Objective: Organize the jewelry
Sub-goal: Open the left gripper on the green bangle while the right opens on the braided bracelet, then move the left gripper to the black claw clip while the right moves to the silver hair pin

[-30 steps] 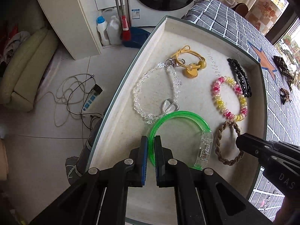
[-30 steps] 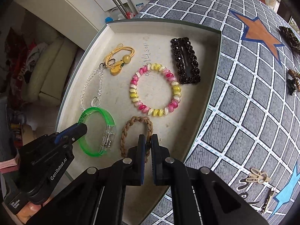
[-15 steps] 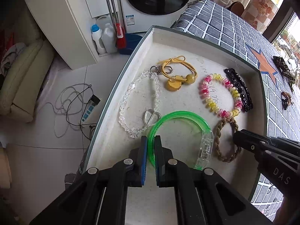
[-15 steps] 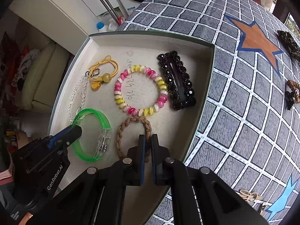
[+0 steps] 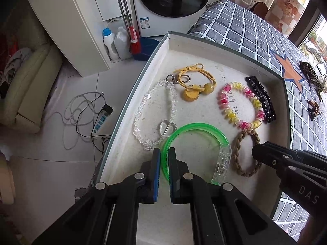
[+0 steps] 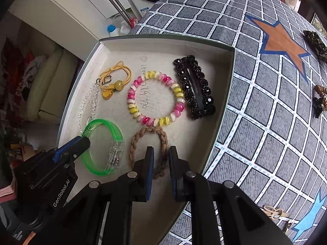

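Note:
A shallow cream tray (image 5: 204,47) (image 6: 222,110) holds several pieces. My left gripper (image 5: 164,155) is shut on the rim of a green plastic bangle (image 5: 206,128) (image 6: 114,128). My right gripper (image 6: 161,153) has parted its jaws around the side of a brown braided hair tie (image 6: 143,136) (image 5: 239,143), which lies on the tray floor. Also in the tray are a pink and yellow bead bracelet (image 6: 155,98), a black beaded clip (image 6: 194,85), a yellow cord charm (image 6: 114,79) and a clear crystal strand (image 5: 155,110).
The tray sits at the edge of a grey grid-patterned cloth (image 6: 276,102) with an orange star (image 6: 282,40). More hair pieces lie on the cloth at the right (image 6: 320,100) and near the front (image 6: 271,210). Beyond the tray's left edge is floor with cables (image 5: 81,114).
My right gripper has opened and let go of the brown hair tie. Both grippers have drawn back a little. My left gripper still grips the green bangle.

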A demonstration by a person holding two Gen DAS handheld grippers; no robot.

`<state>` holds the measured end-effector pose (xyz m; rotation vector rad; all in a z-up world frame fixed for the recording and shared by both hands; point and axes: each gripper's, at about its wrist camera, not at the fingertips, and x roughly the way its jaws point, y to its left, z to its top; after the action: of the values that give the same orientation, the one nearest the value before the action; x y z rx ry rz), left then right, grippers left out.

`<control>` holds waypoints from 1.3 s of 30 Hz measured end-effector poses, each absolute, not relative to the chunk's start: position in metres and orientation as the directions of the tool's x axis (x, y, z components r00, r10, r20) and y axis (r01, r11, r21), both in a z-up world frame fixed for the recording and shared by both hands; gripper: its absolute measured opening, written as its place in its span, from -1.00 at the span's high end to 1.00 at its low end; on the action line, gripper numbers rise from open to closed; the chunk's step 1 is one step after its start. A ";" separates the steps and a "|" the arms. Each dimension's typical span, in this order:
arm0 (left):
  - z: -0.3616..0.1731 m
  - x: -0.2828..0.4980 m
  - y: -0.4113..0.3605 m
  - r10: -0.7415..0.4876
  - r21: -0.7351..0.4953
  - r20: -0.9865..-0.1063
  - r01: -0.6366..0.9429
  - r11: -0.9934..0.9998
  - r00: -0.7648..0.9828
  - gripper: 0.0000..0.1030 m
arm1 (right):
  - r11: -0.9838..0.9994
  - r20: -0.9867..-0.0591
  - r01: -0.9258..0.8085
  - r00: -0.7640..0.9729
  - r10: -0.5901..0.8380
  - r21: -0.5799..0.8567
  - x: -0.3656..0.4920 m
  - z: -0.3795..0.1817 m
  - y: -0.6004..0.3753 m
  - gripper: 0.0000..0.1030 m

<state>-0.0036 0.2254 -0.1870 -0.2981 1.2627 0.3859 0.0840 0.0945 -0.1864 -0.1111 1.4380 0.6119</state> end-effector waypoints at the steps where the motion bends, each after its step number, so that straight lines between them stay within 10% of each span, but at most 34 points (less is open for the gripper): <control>1: -0.186 -0.004 0.226 0.117 -0.007 -0.960 -0.439 0.898 0.255 0.73 | 0.842 -0.943 -0.453 0.010 0.334 0.293 0.085 -0.185 0.094 0.56; 16: -0.170 -0.006 0.215 0.136 0.022 -0.956 -0.399 0.917 0.260 0.72 | 0.828 -0.888 -0.407 0.081 0.453 0.386 0.086 -0.131 0.062 -0.02; 18: -0.168 -0.006 0.212 0.137 0.026 -0.958 -0.396 0.918 0.254 0.25 | 0.835 -0.887 -0.392 0.092 0.453 0.386 0.087 -0.128 0.055 -0.02; 19: -0.166 -0.006 0.212 0.146 0.033 -0.956 -0.403 0.915 0.255 -0.71 | 0.839 -0.887 -0.383 0.097 0.452 0.386 0.087 -0.126 0.050 -0.03; 20: -0.161 -0.009 0.211 0.170 0.044 -0.947 -0.417 0.908 0.272 -1.00 | 0.843 -0.886 -0.373 0.103 0.452 0.387 0.088 -0.124 0.045 -0.06; 39: -0.110 0.046 0.102 0.075 0.014 -0.922 -0.161 0.987 0.379 -1.00 | 0.951 -0.927 -0.147 0.223 0.301 0.273 0.078 -0.114 -0.116 -0.55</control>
<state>0.0458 0.1025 -0.1096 -0.0828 1.1731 0.1511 0.0780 -0.1161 -0.1143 0.1368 1.3113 0.3104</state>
